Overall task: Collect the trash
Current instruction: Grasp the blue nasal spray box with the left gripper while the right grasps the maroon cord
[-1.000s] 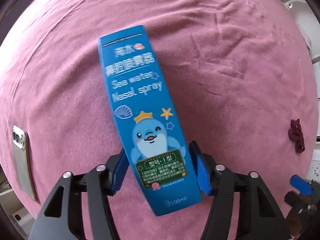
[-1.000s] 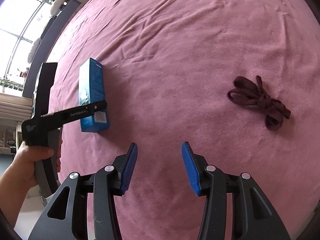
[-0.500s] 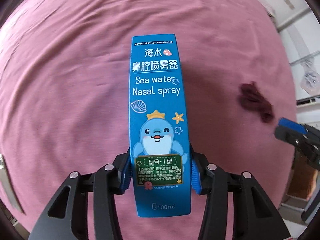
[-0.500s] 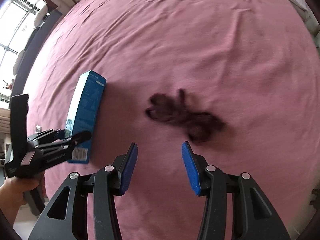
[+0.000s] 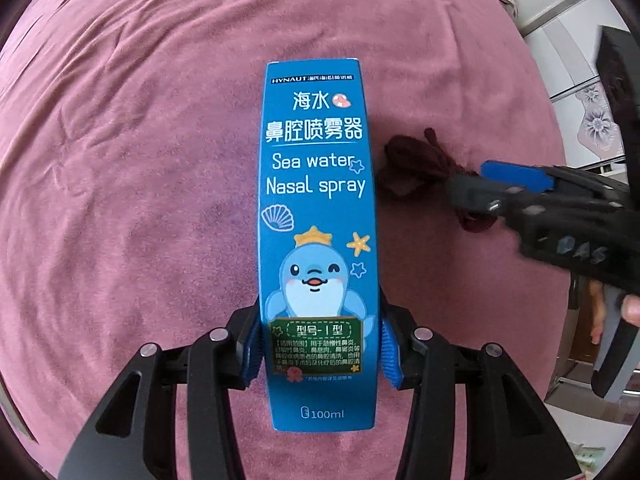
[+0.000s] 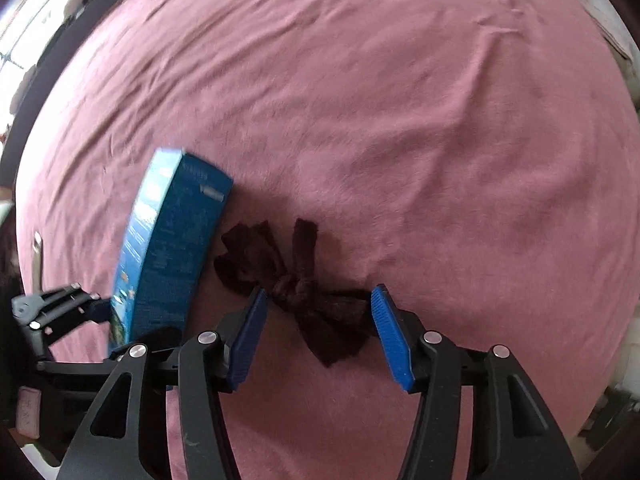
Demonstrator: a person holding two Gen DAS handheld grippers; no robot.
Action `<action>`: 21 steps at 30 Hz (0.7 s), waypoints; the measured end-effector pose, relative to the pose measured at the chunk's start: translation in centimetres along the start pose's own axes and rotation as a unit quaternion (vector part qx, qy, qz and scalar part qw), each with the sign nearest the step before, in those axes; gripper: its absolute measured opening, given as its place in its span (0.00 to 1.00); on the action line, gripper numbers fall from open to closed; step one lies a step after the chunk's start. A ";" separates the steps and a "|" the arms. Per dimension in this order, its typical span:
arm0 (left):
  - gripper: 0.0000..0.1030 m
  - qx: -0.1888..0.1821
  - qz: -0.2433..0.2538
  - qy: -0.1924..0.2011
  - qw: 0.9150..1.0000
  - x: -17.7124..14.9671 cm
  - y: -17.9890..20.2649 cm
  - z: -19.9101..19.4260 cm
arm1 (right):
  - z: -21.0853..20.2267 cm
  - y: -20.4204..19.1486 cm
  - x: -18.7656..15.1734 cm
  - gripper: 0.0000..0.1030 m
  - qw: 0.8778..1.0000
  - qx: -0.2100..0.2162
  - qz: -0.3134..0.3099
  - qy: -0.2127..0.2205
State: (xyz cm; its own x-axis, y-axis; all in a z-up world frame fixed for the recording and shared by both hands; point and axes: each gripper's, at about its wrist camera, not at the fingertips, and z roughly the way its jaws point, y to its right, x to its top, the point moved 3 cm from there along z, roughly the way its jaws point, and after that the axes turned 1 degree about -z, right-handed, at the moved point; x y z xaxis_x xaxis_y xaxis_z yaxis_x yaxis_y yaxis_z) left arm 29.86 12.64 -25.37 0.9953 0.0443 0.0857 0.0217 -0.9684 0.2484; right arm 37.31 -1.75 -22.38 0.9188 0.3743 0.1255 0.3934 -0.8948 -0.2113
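Observation:
A tall blue nasal spray box (image 5: pixel 318 200) is clamped near its lower end between the blue pads of my left gripper (image 5: pixel 319 344), held above the pink bedspread (image 5: pixel 140 160). The right wrist view shows the same box (image 6: pixel 168 256) tilted at the left. A dark maroon knotted strip of cloth (image 6: pixel 296 280) lies on the bedspread just right of the box. My right gripper (image 6: pixel 320 320) hovers over it with its jaws opening, a pad on either side of the knot and neither pressing on it. In the left wrist view this gripper (image 5: pixel 480 184) reaches over the cloth (image 5: pixel 412 164).
A phone (image 6: pixel 37 256) lies near the bed's left edge. White furniture (image 5: pixel 568 60) stands beyond the bed's right side. A person's hand (image 5: pixel 632 312) holds the right gripper's handle. The bedspread (image 6: pixel 400 120) stretches wrinkled and bare further back.
The left gripper closed onto the box and carried it right, up to the dark cloth. The right gripper moved over the cloth and its jaws widened.

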 end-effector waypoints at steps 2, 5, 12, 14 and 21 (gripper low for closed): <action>0.45 -0.004 -0.002 0.000 1.000 0.0 0.0 0.1 | 1.4 -0.4 -0.3 0.52 1.000 -0.005 -0.008 -0.023; 0.45 -0.005 0.001 0.000 1.000 -0.1 -0.2 -0.1 | 1.8 -0.5 -0.8 0.38 0.999 -0.034 -0.001 -0.016; 0.45 -0.008 -0.002 0.001 1.000 -2.4 -1.4 -0.9 | 0.1 0.9 -4.0 0.17 0.995 0.031 0.096 0.000; 0.45 -0.016 -0.009 -0.004 1.000 -3.7 -1.7 -1.2 | -0.4 0.9 -5.5 0.16 0.993 0.044 0.112 0.003; 0.45 -0.029 0.000 -0.019 0.999 -8.8 -1.0 -2.4 | -3.0 -0.9 -11.8 0.16 0.987 0.073 0.142 0.005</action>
State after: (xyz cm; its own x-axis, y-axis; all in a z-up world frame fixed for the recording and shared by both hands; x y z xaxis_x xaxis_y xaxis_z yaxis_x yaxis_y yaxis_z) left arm 20.83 13.80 -24.00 0.9982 0.0335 0.0493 0.0169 -0.9523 0.3048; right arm 26.00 -6.14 -20.75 0.9925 0.1108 0.0517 0.1222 -0.9182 -0.3768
